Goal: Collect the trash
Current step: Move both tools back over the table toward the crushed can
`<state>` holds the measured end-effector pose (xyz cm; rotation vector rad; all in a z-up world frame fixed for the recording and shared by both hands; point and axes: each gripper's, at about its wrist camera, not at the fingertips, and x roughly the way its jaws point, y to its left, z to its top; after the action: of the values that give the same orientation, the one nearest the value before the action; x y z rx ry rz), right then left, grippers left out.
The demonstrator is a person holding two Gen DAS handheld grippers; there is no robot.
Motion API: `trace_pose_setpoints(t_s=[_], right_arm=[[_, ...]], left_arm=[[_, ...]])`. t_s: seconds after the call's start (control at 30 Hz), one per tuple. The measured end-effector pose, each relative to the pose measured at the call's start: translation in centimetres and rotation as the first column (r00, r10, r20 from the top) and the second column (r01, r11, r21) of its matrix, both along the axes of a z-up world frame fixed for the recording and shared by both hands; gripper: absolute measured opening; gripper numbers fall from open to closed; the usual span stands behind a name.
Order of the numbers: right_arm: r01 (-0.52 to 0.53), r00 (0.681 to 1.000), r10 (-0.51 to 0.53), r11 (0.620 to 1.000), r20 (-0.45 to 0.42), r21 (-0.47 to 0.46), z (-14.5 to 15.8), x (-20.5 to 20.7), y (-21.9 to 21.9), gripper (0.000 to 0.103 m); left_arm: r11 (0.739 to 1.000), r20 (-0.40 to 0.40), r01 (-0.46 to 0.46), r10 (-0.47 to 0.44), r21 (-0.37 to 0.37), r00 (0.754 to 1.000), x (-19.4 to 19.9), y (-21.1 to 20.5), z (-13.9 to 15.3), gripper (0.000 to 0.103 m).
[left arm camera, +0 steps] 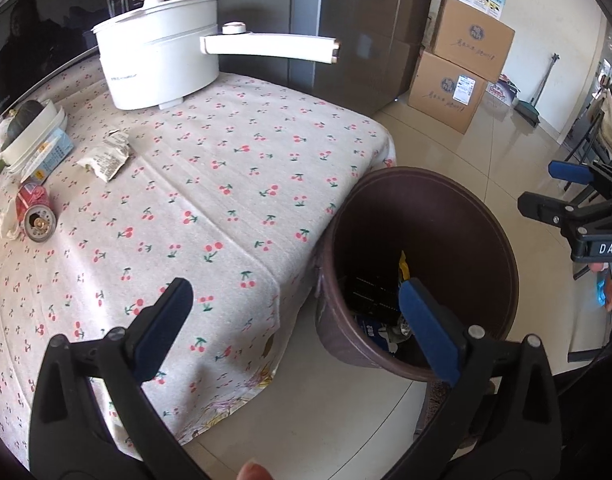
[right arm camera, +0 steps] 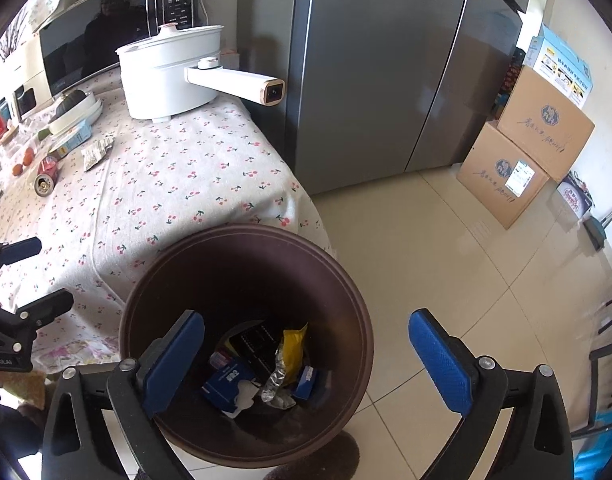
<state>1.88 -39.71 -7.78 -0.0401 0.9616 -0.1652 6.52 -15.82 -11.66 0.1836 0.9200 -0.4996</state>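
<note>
jaws wide on both, nothing held: right gripper (right arm camera: pixel 306 356) hangs over the bin (right arm camera: pixel 345 280), left gripper (left arm camera: pixel 294 316) by its rim. wrapper (left arm camera: pixel 106 158) & crushed can (left arm camera: pixel 36 212) lie on the surface (left arm camera: pixel 226 200). risk: can may roll off, wrapper's thin, pinch could snag the cloth.

On my right gripper (left arm camera: pixel 561 194), seen from my left-hand camera, white letters read "DAS". The microwave (right arm camera: pixel 90 36) carries a small logo low on its door that looks like "Midea". The cardboard boxes (right arm camera: pixel 541 128) bear a round emblem and handwriting-style characters I cannot read. The print on the crumpled wrapper (left arm camera: pixel 106 156) and the carton (left arm camera: pixel 52 154) is too small for me.
</note>
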Motion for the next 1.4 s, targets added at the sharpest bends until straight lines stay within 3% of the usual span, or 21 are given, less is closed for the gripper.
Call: trace_pose_setpoints(t_s=[0.23,0.57,0.9,1.3,1.4], right_arm=[[-0.044,0.999,0.044,0.999,-0.012,0.005,0.5,1.9,2.8,0.103],[-0.144,0.990,0.143,0.989,0.009,0.028,1.9,5.5,9.6,0.103],[-0.194,0.981,0.193,0.978,0.023,0.081,2.1,9.1,15.7,0.103],[-0.207,0.977,0.212,0.970,-0.022,0.126,-0.3,14.2,20.0,0.103],[-0.229,0.972,0.236,0.962,-0.025,0.148,-1.1,15.9,21.0,0.103]], left_arm=[[0.988,-0.003,-0.151,0.151,0.021,0.989,1.6,5.2,0.9,0.102],[0.941,-0.018,-0.337,0.338,0.019,0.941,3.5,13.0,2.2,0.102],[0.885,-0.052,-0.466,0.465,-0.002,0.884,5.5,18.4,2.5,0.102],[0.814,-0.058,-0.581,0.581,0.011,0.812,10.1,22.7,1.7,0.102],[0.806,-0.063,-0.591,0.590,-0.002,0.805,11.7,23.2,1.3,0.102]])
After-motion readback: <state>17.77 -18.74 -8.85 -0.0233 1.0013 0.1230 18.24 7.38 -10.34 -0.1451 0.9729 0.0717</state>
